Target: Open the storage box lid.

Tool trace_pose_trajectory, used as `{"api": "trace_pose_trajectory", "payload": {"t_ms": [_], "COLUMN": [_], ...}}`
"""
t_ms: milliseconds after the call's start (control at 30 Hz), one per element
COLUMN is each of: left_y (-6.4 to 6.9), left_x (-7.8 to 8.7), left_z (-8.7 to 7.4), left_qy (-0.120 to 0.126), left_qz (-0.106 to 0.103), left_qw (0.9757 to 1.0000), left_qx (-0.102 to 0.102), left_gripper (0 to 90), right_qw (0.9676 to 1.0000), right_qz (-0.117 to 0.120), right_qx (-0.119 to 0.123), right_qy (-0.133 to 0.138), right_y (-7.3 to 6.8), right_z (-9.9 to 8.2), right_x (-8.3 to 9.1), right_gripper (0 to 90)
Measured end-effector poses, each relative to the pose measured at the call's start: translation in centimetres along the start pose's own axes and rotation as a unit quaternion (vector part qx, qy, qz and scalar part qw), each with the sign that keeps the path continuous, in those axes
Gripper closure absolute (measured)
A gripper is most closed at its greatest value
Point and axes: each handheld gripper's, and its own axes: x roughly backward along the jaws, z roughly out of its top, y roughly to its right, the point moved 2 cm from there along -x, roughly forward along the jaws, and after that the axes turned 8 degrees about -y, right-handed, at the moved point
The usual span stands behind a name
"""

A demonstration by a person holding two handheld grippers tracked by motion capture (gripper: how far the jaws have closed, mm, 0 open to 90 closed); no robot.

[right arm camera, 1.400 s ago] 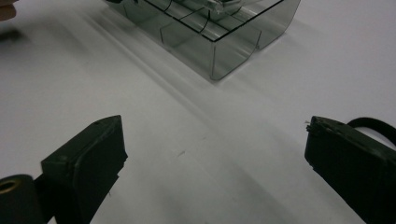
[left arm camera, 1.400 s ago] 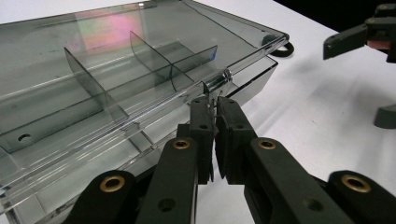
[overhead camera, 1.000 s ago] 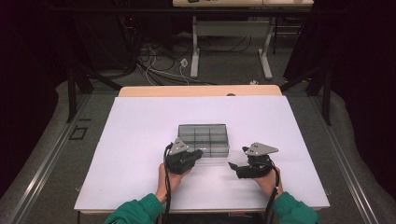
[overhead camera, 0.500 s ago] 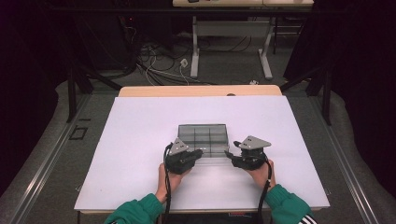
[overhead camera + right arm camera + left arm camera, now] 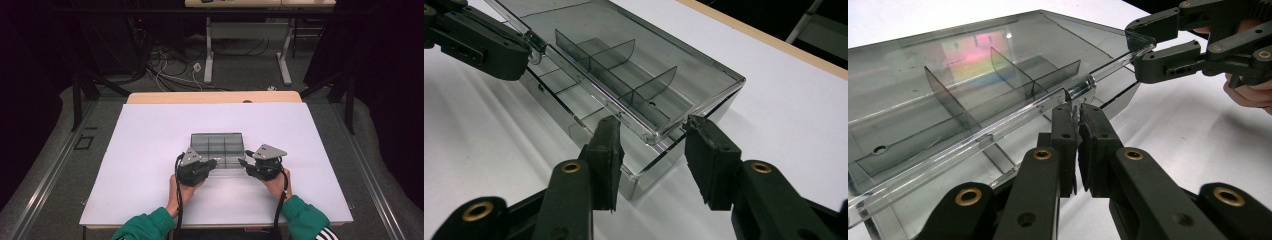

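One white table (image 5: pixel 150 150) holds one clear plastic box (image 5: pixel 218 148) with dividers, just past centre toward six o'clock. Two grippers meet its near edge: the left gripper (image 5: pixel 1077 111), at seven o'clock, pinches the lid's front lip; the right gripper (image 5: pixel 651 136), at four o'clock, has just been closing, jaws astride the lid's corner, not yet pressing.
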Motion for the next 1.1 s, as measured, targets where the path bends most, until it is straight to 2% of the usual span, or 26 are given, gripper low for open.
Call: {"api": "trace_pose_trajectory", "payload": {"t_ms": [367, 533, 667, 933, 1100], "left_y": [0.0, 0.2, 0.4, 0.5, 0.1], "left_x": [0.1, 0.3, 0.7, 1.7, 2.8], "left_z": [0.1, 0.1, 0.1, -0.3, -0.5], "left_qy": [-0.003, -0.006, -0.010, -0.026, -0.035], "left_qz": [0.003, -0.005, -0.005, -0.002, 0.010], "left_qw": [1.0000, 1.0000, 0.9999, 0.9994, 0.9991], "left_qx": [-0.005, -0.004, -0.012, -0.022, -0.022], "left_gripper": [84.2, 77.1, 70.2, 55.7, 47.6], "right_qw": [1.0000, 1.0000, 1.0000, 1.0000, 1.0000], "right_qz": [-0.003, -0.002, -0.001, -0.002, -0.002], "right_qx": [0.003, 0.004, 0.004, 0.003, 0.000], "right_qy": [0.001, 0.000, 0.000, 0.002, 0.001], "right_y": [0.0, -0.1, -0.1, -0.1, -0.1], "right_z": [0.1, 0.1, 0.1, 0.1, 0.1], "right_x": [0.0, 0.0, -0.1, 0.0, 0.0], "right_gripper": [58.2, 58.3, 58.3, 58.7, 58.9]}}
